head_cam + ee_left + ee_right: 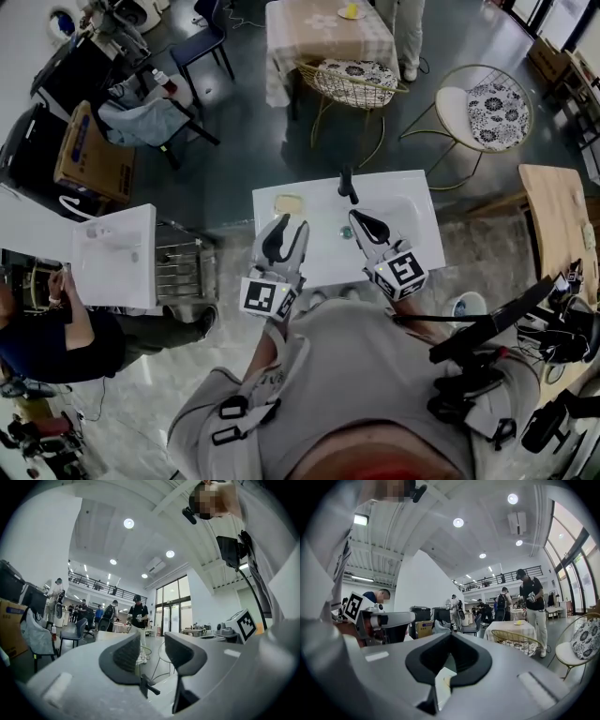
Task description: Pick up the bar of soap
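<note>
The bar of soap [288, 203] is a pale yellow block lying on the back left of a white washbasin top [403, 192], left of a black tap [348, 186]. My left gripper [284, 231] hovers just in front of the soap, above the basin top. Its jaws stand apart with nothing between them, as the left gripper view [152, 641] shows. My right gripper [362, 223] hangs over the basin bowl, in front of the tap, its jaw tips touching and empty. In the right gripper view [451, 637] the soap [448, 679] shows below the jaws.
A second white basin top [117, 253] stands at the left with a seated person [56, 328] beside it. Beyond the basin are two wire chairs [352, 80] [483, 108] and a clothed table [323, 28]. A wooden table [558, 220] is on the right.
</note>
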The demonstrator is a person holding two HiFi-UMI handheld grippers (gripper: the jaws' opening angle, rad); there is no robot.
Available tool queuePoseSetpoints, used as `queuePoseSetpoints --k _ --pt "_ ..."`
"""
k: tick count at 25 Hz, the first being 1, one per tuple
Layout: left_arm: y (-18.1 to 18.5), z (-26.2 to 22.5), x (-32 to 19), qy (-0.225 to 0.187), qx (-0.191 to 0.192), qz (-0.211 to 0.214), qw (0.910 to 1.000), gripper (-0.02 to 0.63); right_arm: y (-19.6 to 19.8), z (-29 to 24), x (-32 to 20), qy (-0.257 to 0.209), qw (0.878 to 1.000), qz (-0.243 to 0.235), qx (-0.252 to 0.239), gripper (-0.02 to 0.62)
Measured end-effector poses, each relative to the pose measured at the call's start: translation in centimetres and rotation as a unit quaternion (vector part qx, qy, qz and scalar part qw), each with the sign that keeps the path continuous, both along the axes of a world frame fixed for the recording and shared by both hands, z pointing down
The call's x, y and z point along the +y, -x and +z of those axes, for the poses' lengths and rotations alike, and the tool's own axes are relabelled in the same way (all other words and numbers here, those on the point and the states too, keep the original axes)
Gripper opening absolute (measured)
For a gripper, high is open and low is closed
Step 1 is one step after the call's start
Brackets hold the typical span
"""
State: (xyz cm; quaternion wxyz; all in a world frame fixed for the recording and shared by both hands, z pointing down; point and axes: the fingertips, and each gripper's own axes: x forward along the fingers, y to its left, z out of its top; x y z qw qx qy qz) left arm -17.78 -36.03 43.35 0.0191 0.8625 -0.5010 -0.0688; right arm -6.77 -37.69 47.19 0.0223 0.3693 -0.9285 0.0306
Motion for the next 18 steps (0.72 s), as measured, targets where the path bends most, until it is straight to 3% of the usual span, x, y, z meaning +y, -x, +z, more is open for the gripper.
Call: queuePoseSetpoints --k 2,3,4,15,18 --pt "0.5 -0.1 -0.5 -0.004 0.002 -0.016 0.9999 0.297 0.0 0.2 -0.1 0.004 1.0 0.001 0.002 0.0" --pt "0.8 -0.2 -0.7 -0.007 -0.001 -0.027 0.9996 0.46 -0.2 0.3 -0.2 0.007 1.0 0.004 0.001 0.0" --pt "1.0 -0.2 -0.9 -0.008 -0.007 -0.033 0.9994 0.486 -0.4 0.5 -0.2 0.01 1.0 0.008 0.001 0.0" --pt "1.7 2.7 -1.6 0.022 -0.047 -0.015 0.9985 0.479 -2.2 2.4 -0.6 0.04 0.999 0.033 0.002 0.0" --pt "1.5 4.4 -2.4 0.043 -0.084 -0.005 0.9956 0.476 -2.7 2.8 -0.5 0.047 0.998 0.033 0.005 0.0"
